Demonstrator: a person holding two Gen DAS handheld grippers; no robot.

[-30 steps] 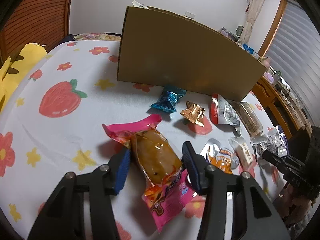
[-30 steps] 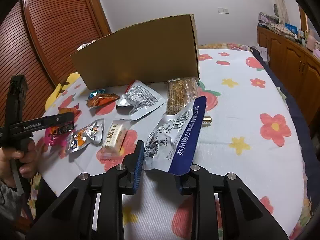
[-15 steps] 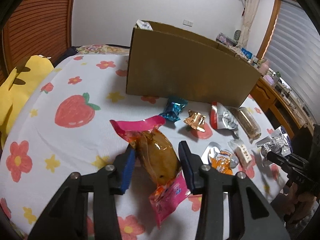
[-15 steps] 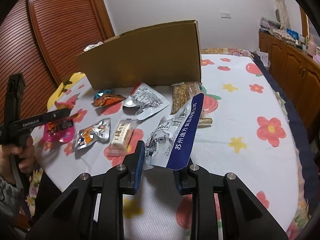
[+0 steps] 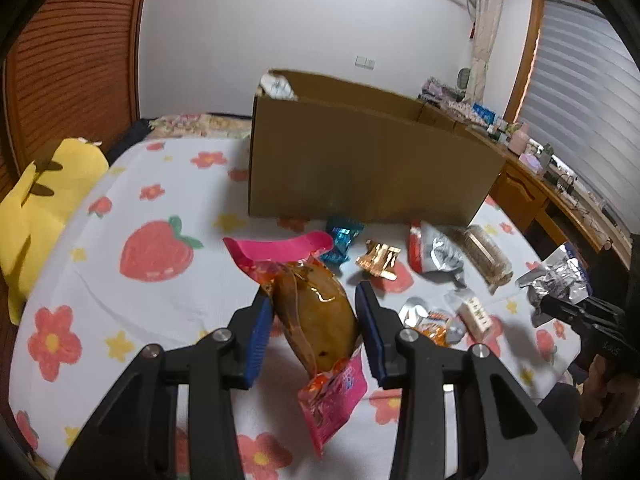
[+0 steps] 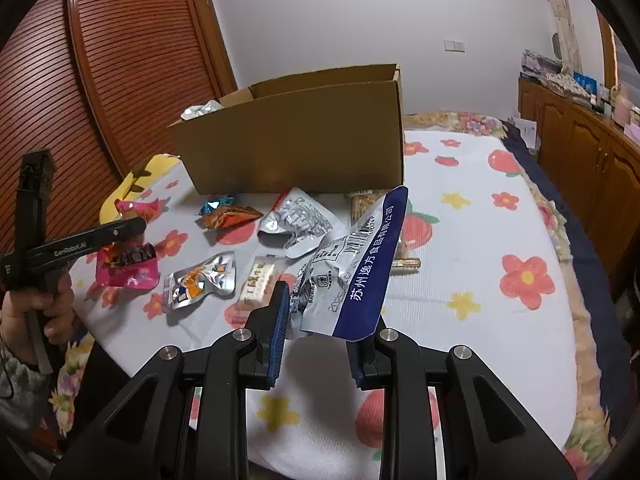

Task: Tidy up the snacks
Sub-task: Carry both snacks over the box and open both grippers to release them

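Note:
My left gripper [image 5: 313,298] is shut on a pink snack packet [image 5: 316,320] with a brown filling, held tilted just above the flowered sheet. The right wrist view shows that left gripper [image 6: 120,230] at the left, with the pink packet [image 6: 128,270] hanging from it. A silver and blue pouch [image 6: 360,264] stands up between the pads of my right gripper [image 6: 320,312], which is shut on it. That right gripper [image 5: 560,308] and its silver pouch [image 5: 560,276] also appear at the right edge of the left wrist view. An open cardboard box [image 5: 360,168] stands behind, with a silver packet inside.
Loose snacks lie in front of the box: a teal wrapper [image 5: 342,240], a gold wrapper [image 5: 378,260], a silver-red pouch [image 5: 436,252], a cereal bar [image 5: 486,256], a silver-orange pouch [image 6: 200,280] and a white bar [image 6: 258,284]. A yellow plush [image 5: 52,200] lies left. A wooden cabinet [image 6: 592,152] lines the right.
Both grippers have risen a little, lifting their packets off the sheet. The left jaws narrowed onto the pink packet. The box's open top has come into view.

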